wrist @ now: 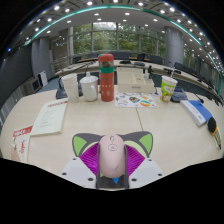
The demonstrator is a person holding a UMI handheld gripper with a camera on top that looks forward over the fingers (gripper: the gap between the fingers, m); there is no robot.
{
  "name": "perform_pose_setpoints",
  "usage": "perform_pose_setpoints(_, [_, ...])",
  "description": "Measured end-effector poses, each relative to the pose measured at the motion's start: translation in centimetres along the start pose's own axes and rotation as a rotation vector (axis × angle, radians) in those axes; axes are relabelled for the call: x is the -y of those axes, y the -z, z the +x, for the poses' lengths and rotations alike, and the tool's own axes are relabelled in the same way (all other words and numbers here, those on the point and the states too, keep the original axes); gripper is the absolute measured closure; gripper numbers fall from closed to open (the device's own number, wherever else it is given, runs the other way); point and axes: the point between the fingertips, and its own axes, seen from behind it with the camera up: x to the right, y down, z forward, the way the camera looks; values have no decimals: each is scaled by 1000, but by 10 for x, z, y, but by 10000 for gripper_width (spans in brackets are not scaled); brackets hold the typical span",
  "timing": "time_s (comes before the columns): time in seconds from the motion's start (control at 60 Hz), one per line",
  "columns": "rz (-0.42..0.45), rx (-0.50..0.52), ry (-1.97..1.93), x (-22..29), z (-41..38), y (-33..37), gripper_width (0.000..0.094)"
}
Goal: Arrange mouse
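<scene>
A pale pink computer mouse (111, 153) sits between my gripper's (112, 150) two fingers, its front end pointing away over the light table (150, 125). Both magenta pads press against its sides, the left pad (91, 157) and the right pad (133, 157). The gripper is shut on the mouse and holds it above the near part of the table. The rear of the mouse is hidden between the fingers.
Beyond the fingers stand a red-orange bottle (106, 78) and a white kettle (89, 87). Papers (49, 117) lie to the left, a colourful sheet (135, 100) and a green cup (168, 89) to the right, a blue item (198, 108) farther right. Chairs and desks fill the room behind.
</scene>
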Motion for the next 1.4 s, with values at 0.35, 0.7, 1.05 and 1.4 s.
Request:
perform_pose_setpoints(0.35, [-44, -6, 19, -22, 6, -2, 94])
perform_pose_setpoints(0.7, [53, -50, 71, 3, -22, 152, 85])
perform_pose_setpoints(1.05, [126, -83, 72, -23, -61, 312, 77])
perform_pose_setpoints(1.4, [157, -89, 70, -30, -73, 352, 82])
